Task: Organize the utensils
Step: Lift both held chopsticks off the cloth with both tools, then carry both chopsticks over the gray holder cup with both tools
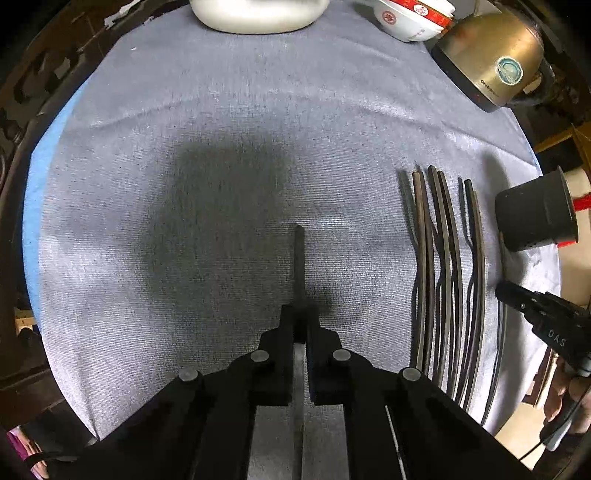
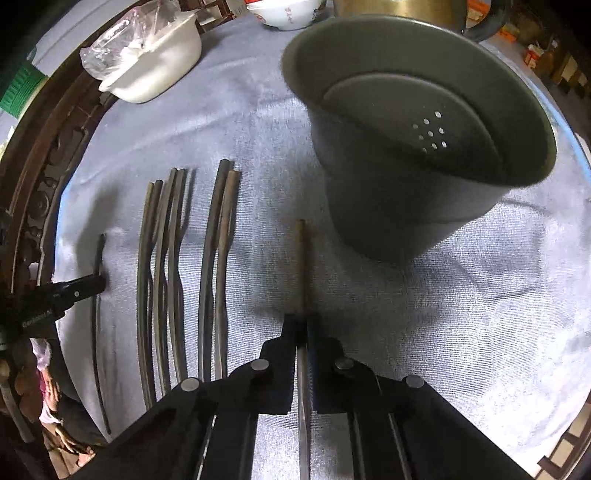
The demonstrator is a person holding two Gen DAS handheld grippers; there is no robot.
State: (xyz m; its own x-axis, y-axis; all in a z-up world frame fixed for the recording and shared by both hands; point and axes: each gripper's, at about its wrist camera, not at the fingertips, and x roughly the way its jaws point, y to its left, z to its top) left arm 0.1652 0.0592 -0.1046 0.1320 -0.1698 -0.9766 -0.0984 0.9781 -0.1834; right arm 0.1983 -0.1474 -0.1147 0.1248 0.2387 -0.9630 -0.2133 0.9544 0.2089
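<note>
My left gripper is shut on a dark chopstick that points forward above the grey cloth. My right gripper is shut on a brown chopstick that points toward a dark grey utensil holder with drain holes, which stands just ahead and right of it. Several dark chopsticks lie side by side on the cloth between the two grippers; they also show in the right wrist view. The right gripper shows at the right edge of the left wrist view, beside the holder.
A grey cloth covers the round table. A white container, a red-and-white bowl and a brass-coloured kettle stand at the far edge. The dark wooden table rim runs along the left.
</note>
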